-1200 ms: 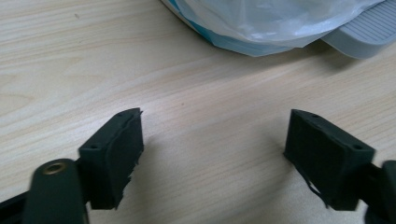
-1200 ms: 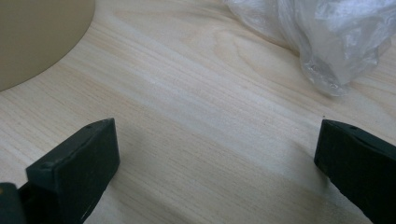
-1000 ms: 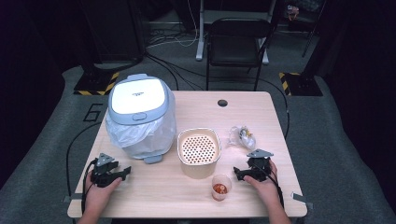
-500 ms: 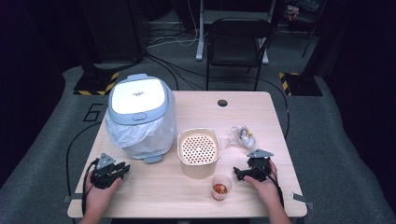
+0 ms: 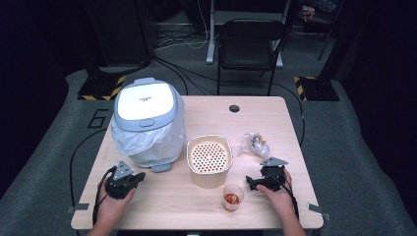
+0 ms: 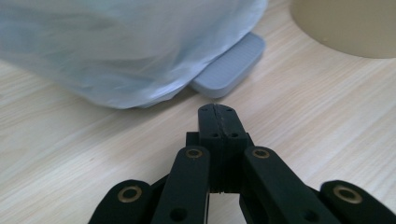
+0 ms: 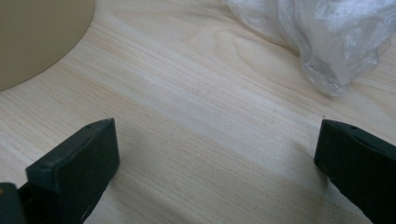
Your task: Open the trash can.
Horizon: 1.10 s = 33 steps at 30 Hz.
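Both grippers low on table, w/ the beige strainer bowl [image 5: 209, 160] between them.
L gripper [image 5: 134, 178], left of bowl, just clenched on nothing; we aim it at the bin's grey pedal [image 6: 229, 65], probably to press the lid up. R gripper [image 5: 255, 183], right of bowl, jaws wide, empty, waiting near the cup [image 5: 232, 196] just in front of bowl.

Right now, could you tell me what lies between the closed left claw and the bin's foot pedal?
Only bare wooden table lies between the left claw and the grey foot pedal, as the left gripper view shows.
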Available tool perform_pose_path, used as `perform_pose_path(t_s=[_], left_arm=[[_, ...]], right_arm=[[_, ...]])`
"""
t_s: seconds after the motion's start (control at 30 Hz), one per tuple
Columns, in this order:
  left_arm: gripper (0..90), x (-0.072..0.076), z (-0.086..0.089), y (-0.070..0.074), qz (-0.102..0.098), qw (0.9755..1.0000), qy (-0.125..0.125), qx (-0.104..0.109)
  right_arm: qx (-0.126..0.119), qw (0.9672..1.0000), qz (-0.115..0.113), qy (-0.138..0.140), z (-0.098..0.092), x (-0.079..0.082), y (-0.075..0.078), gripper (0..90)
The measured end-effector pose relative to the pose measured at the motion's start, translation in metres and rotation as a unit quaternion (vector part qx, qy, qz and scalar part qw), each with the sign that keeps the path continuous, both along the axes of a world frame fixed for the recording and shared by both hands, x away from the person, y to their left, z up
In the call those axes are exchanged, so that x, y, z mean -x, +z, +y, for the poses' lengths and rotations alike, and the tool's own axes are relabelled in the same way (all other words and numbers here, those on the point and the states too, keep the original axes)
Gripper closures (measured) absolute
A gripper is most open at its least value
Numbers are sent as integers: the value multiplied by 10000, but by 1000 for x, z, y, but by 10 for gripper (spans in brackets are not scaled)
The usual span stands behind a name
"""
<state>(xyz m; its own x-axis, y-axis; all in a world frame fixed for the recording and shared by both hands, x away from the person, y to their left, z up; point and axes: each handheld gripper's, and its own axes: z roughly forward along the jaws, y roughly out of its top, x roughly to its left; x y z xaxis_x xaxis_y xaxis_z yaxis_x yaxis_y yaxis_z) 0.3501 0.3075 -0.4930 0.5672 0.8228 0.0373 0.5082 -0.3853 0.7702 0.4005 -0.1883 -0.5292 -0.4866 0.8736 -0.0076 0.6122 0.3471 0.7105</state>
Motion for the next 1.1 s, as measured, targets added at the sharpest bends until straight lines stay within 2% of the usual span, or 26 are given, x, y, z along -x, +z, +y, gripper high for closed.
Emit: perform_pose_path(t_s=[0.1,0.17,0.23,0.27,0.33,0.37,0.43,0.47,0.5,0.53,0.57,0.67,0.7,0.73,0.77,0.8,0.87,0.97,1.0,1.03,1.07,1.1], left_arm=[[900,0,-9,2,-27,9999,-99,-91],[900,-2,-14,2,-108,9998,-61,-162],[900,-3,-19,3,-7,10000,-81,18],[900,-4,-20,5,-141,9998,-117,-101],[900,-5,-22,5,-116,9998,-131,-98],[900,-7,-24,6,-172,9995,-197,-193],[900,-8,-30,5,-109,9997,-167,-102],[900,-10,-31,6,-175,9994,-222,-197],[900,-11,-34,5,-125,9995,-242,-175],[900,-11,-38,4,-104,9998,-164,-78],[900,-14,-38,5,-196,9991,-287,-260],[900,-19,-43,4,-251,9990,-263,-279],[900,-20,-46,2,-203,9993,-249,-185],[900,-22,-47,1,-225,9992,-250,-229],[900,-22,-51,-1,-156,9998,-75,-54],[900,-22,-51,-1,-156,9998,-75,-54],[900,-26,-54,-1,-291,9992,-127,-235],[900,-28,-58,-2,-439,9986,-131,-281],[900,-29,-59,-3,-461,9985,-128,-259],[900,-30,-61,-5,-373,9992,-90,-129],[900,-32,-61,-6,-418,9986,-119,-309],[900,-32,-61,-8,-380,9985,-82,-378]], right_arm=[[1,10000,-2,2,0,0,0,0],[0,10000,-1,2,0,0,0,0],[1,10000,-3,1,0,0,0,0],[-1,10000,1,-2,0,0,0,0],[0,10000,-2,0,0,0,0,0],[0,10000,-2,0,0,0,0,0],[1,10000,-5,3,0,0,0,0],[0,10000,-2,-1,0,0,0,0],[0,10000,-1,0,0,0,0,0],[0,10000,-3,2,0,0,0,0],[-1,10000,-2,0,0,0,0,0],[0,10000,-2,0,0,0,0,0],[0,10000,-3,0,0,0,0,0],[-1,10000,-3,0,0,0,0,0],[-3,10000,-5,0,0,0,0,0],[-1,10000,-4,-4,0,0,0,0],[-2,10000,2,-1,0,0,0,0],[-5,10000,-16,-12,0,0,0,0],[3,10000,-26,-5,0,0,0,0],[-13,10000,-8,-31,0,1,0,0],[-15,10000,-10,-34,0,1,0,0],[-17,10000,-6,-37,0,1,0,0]])
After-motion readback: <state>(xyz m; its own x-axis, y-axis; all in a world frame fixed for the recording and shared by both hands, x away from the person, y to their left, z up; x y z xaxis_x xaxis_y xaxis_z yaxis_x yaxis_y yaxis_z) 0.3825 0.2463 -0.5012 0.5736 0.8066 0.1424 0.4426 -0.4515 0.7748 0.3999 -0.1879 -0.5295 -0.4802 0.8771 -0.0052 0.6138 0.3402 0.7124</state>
